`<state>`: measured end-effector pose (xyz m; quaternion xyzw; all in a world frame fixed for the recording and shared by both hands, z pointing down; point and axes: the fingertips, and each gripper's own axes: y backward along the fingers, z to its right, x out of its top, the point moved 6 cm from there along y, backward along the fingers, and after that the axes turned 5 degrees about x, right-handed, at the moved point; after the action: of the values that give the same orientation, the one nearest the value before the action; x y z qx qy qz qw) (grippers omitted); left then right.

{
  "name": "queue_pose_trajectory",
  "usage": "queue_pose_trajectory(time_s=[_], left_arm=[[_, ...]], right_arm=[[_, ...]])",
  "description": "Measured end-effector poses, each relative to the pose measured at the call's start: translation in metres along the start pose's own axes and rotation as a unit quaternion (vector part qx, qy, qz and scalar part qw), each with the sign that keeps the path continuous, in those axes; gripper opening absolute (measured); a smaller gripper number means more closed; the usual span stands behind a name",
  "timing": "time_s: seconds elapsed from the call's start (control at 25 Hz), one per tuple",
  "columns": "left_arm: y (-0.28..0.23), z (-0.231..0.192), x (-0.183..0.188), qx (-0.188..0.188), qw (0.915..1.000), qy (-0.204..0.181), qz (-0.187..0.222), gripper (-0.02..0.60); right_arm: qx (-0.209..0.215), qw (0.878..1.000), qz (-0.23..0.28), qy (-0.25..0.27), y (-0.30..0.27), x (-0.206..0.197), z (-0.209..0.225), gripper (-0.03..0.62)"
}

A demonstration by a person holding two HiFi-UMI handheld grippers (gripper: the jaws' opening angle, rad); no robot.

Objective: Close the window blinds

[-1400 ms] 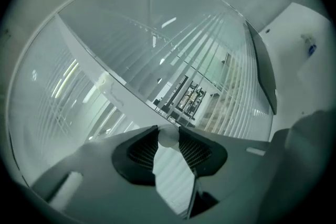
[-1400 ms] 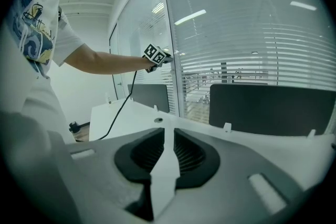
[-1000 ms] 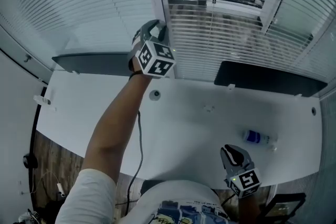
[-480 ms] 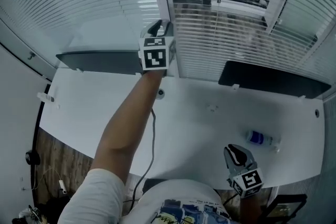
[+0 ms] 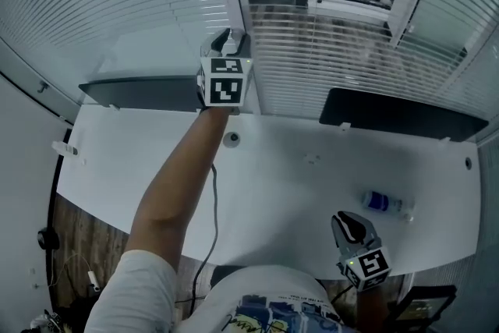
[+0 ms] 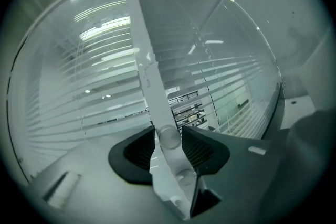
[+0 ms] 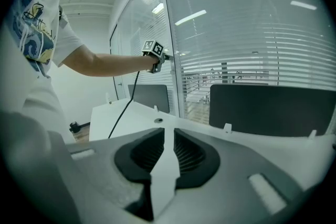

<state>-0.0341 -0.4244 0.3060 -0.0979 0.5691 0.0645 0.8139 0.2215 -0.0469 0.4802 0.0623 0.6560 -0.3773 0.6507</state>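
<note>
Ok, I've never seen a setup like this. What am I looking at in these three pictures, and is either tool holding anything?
There is no robot here: a person holds a two-jaw tool in each hand. The head view looks down from a camera on the person's head. Each of the other two pictures looks along one tool's jaws. The left gripper is raised to the window frame post, with a round knob between its jaws, which are opening. The right gripper hangs low over the white desk, jaws slightly apart and empty. On the desk lies a small bottle, and two dark screens stand at its back edge. The room beyond shows through the blinds.
</note>
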Motion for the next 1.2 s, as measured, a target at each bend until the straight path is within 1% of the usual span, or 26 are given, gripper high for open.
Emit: queue_pose_trajectory(time_s=[0.08, 0.12, 0.16, 0.2, 0.24, 0.32, 0.36, 0.44, 0.48, 0.52, 0.68, 0.84, 0.88, 0.92, 0.96, 1.0, 1.08, 1.2], left_arm=[[0.001, 0.002, 0.002, 0.0, 0.9983, -0.058, 0.004, 0.169], [0.002, 0.003, 0.002, 0.0, 0.9959, -0.09, 0.005, 0.169], [0.003, 0.005, 0.001, 0.0, 0.9917, -0.129, 0.005, 0.169], [0.003, 0.007, 0.0, 0.003, 0.9851, -0.172, 0.007, 0.169], [0.004, 0.009, -0.001, 0.006, 0.9761, -0.217, 0.009, 0.169], [0.005, 0.013, -0.003, 0.009, 0.9549, -0.296, 0.016, 0.169], [0.005, 0.015, -0.005, 0.01, 0.9444, -0.328, 0.018, 0.169], [0.003, 0.018, -0.007, 0.008, 0.9248, -0.38, 0.019, 0.169], [0.002, 0.019, -0.008, 0.007, 0.9167, -0.399, 0.019, 0.169], [0.0, 0.02, -0.009, 0.006, 0.9104, -0.413, 0.018, 0.169], [-0.003, 0.02, -0.01, 0.003, 0.8956, -0.445, 0.014, 0.169], [-0.007, 0.023, -0.008, 0.002, 0.8742, -0.485, 0.018, 0.16], [-0.008, 0.024, -0.008, 0.0, 0.8718, -0.489, 0.019, 0.142], [-0.009, 0.025, -0.008, -0.002, 0.8723, -0.489, 0.02, 0.135], [-0.008, 0.025, -0.007, -0.005, 0.8755, -0.483, 0.02, 0.135], [-0.008, 0.025, -0.007, -0.008, 0.8807, -0.473, 0.019, 0.133], [-0.006, 0.023, -0.006, -0.008, 0.8939, -0.448, 0.019, 0.132], [-0.006, 0.02, -0.005, -0.007, 0.9172, -0.398, 0.017, 0.13]], right_arm=[[-0.001, 1.0, 0.001, 0.0, 0.0, 0.0, 0.001, 0.043], [-0.002, 1.0, 0.001, 0.0, 0.001, 0.0, 0.001, 0.043], [-0.002, 1.0, 0.001, 0.0, 0.001, 0.001, 0.001, 0.043], [-0.002, 1.0, 0.0, 0.0, 0.001, 0.001, 0.001, 0.043], [-0.001, 1.0, 0.001, 0.001, 0.001, 0.001, 0.001, 0.043], [-0.001, 1.0, 0.0, 0.001, 0.001, 0.001, 0.001, 0.043], [-0.001, 1.0, -0.001, 0.001, 0.002, 0.0, 0.001, 0.043], [-0.001, 1.0, -0.003, 0.001, 0.002, 0.0, 0.001, 0.043], [-0.001, 1.0, -0.003, 0.001, 0.002, 0.001, 0.0, 0.043], [-0.002, 1.0, -0.002, 0.001, 0.002, 0.001, 0.0, 0.043], [-0.001, 1.0, -0.001, 0.001, 0.003, 0.003, -0.001, 0.043], [-0.002, 1.0, -0.002, 0.0, 0.003, 0.0, 0.002, 0.043], [-0.003, 1.0, -0.003, -0.001, 0.004, 0.0, 0.002, 0.043], [-0.004, 1.0, -0.003, -0.002, 0.004, 0.0, 0.002, 0.043], [-0.005, 1.0, -0.004, -0.002, 0.005, -0.001, 0.001, 0.043], [-0.005, 1.0, -0.004, -0.003, 0.004, -0.001, 0.001, 0.043], [-0.003, 1.0, -0.004, -0.003, 0.003, -0.001, 0.0, 0.043], [-0.003, 1.0, -0.003, -0.002, 0.001, -0.001, 0.0, 0.043]])
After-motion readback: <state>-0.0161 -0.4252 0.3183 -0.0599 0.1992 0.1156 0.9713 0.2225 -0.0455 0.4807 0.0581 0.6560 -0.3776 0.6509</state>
